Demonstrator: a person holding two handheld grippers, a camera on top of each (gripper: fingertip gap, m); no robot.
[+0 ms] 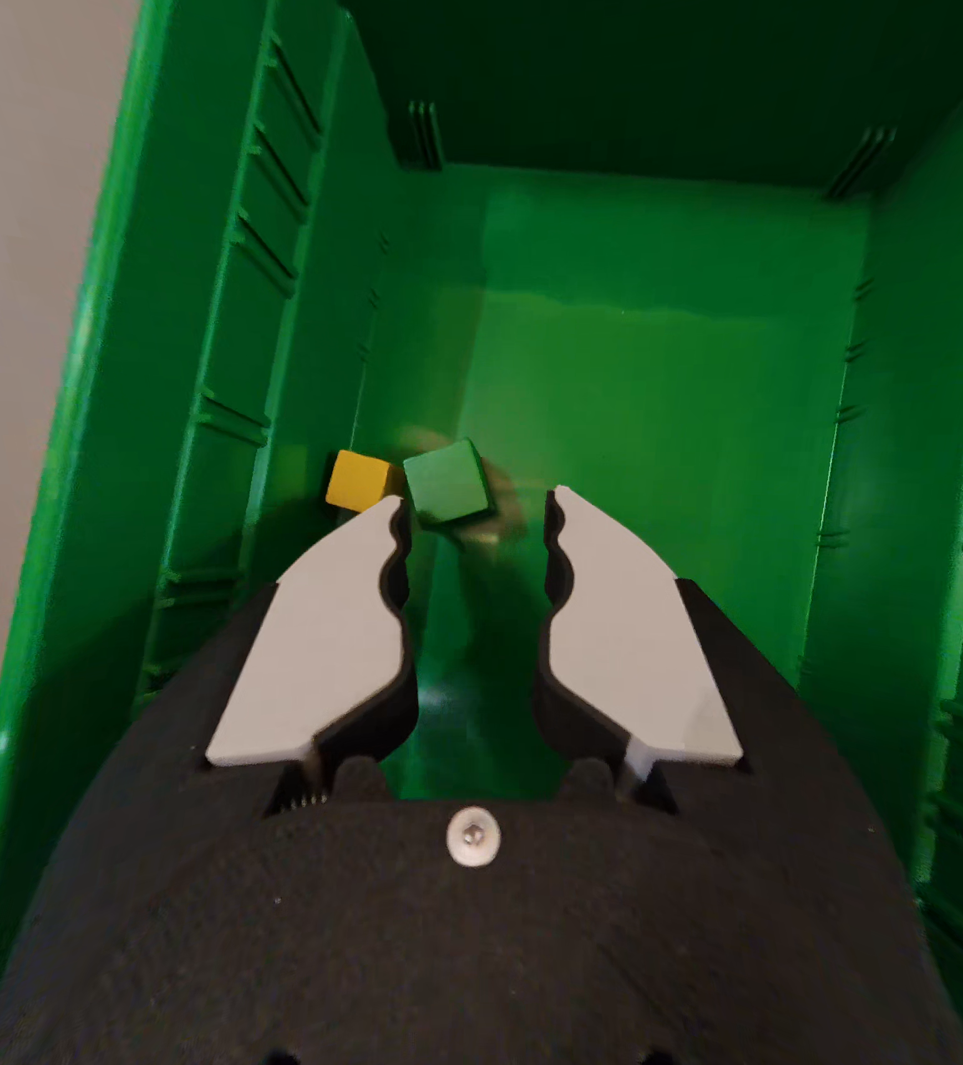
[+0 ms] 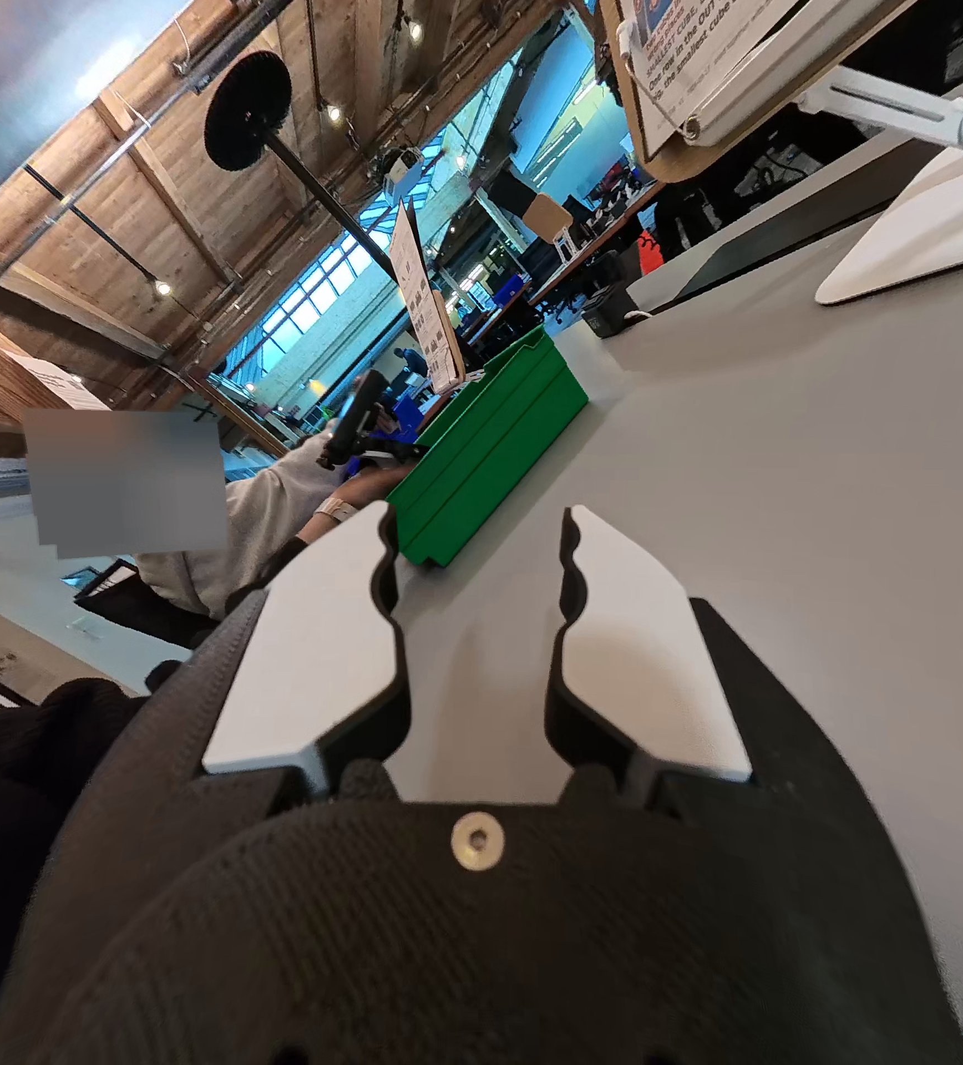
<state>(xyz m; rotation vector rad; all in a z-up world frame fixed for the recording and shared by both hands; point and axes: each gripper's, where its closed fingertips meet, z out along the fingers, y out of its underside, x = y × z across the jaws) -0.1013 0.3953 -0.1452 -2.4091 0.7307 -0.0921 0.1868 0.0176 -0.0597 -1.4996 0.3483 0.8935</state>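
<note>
My left gripper (image 1: 476, 501) is open inside a green plastic bin (image 1: 669, 357). A green cube (image 1: 447, 481) lies on the bin floor just past the left fingertip, tilted and slightly blurred, not held. A yellow cube (image 1: 361, 479) sits beside it against the bin's left wall. My right gripper (image 2: 476, 513) is open and empty, low over a grey table (image 2: 756, 490). The same green bin (image 2: 491, 444) stands ahead of it in the right wrist view, with a person's hand and the other gripper (image 2: 364, 432) at its far end.
The bin's ribbed walls (image 1: 248, 346) close in on both sides of the left gripper. On the table stand a white monitor base (image 2: 929, 230) and arm at the far right, a sign board (image 2: 427, 305) behind the bin, and a small black box (image 2: 609, 314).
</note>
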